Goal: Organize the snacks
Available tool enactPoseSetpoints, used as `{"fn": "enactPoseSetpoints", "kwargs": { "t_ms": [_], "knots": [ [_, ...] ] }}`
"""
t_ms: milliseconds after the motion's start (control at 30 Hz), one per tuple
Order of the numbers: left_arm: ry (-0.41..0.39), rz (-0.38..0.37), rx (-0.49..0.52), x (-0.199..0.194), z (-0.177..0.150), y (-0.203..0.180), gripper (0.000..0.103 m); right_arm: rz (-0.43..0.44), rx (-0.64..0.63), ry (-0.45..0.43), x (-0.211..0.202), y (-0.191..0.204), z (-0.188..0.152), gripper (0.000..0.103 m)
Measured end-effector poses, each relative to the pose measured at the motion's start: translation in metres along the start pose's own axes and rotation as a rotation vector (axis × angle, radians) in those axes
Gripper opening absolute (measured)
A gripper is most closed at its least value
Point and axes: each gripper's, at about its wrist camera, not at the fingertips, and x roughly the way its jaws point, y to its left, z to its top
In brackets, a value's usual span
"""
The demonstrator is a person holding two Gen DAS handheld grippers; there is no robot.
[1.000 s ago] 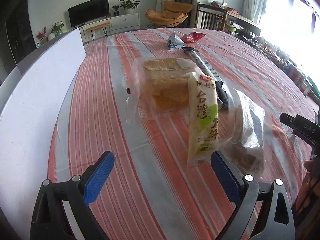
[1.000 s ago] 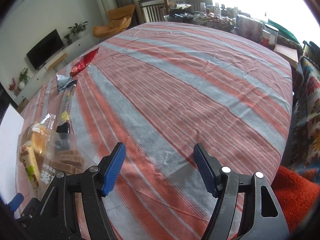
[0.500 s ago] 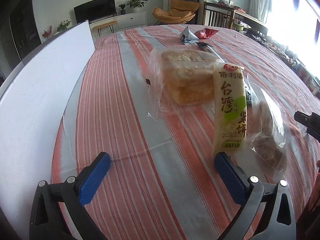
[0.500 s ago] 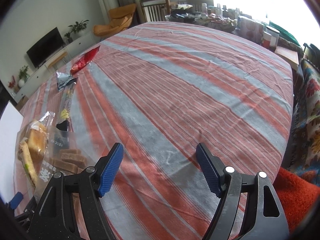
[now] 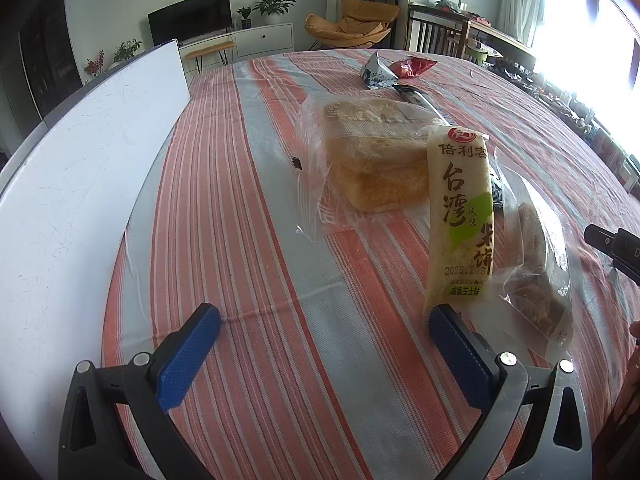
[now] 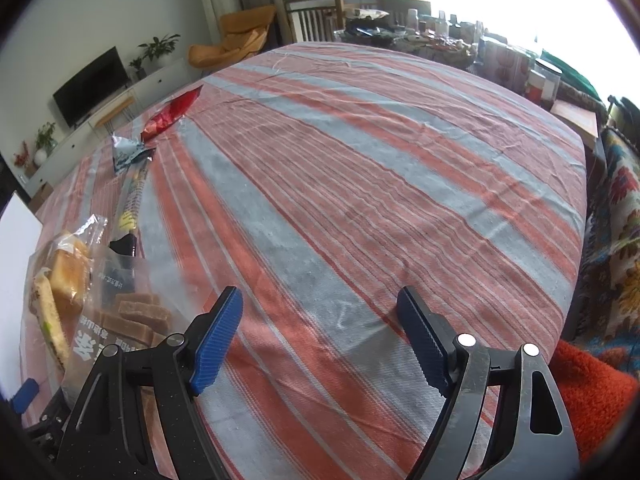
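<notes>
The left hand-held gripper [image 5: 320,332] stands fully spread over the striped worktop [image 5: 248,240] and holds nothing; only cloth shows between its blue pads. Its jaws have just been opening, reaching their widest, with no item between them. The right hand-held gripper [image 6: 320,320] is also empty, and its jaws have just been opening further over bare cloth.

Landmark: the rice-cracker pack [image 5: 460,216], a long pale packet with a green patch.
- The clear bread bag [image 5: 372,164] lies just behind the pack, touching it.
- The clear bag of brown bars [image 5: 536,264] lies just to the right of the pack, partly under it.
- A long dark wrapper [image 5: 424,104] runs away behind the pack, toward a grey-blue packet [image 5: 376,74] and a red packet [image 5: 412,67], both well apart from it at the far end.
- A white board [image 5: 80,168] stands well to the left of the pack, along the worktop edge.

Compared with a second ago, the pack and both bags appear nearer and larger in the left wrist view, and the pack's lower end now sits just above the right pad of the left hand-held gripper.

Assessment: both tools are released and free. The three grouped snacks look already gathered; the three far items remain scattered, so the task appears only partly done. The next pick probably requires a reach beyond the pack.
</notes>
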Motion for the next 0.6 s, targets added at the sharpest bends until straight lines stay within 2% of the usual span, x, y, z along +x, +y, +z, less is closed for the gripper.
{"fn": "enactPoseSetpoints", "kwargs": {
  "t_ms": [600],
  "knots": [
    [0.001, 0.000, 0.000, 0.0002, 0.0002, 0.0000, 0.103, -0.017, -0.015, 0.003, 0.0002, 0.0009, -0.0009, 0.082]
  ]
}}
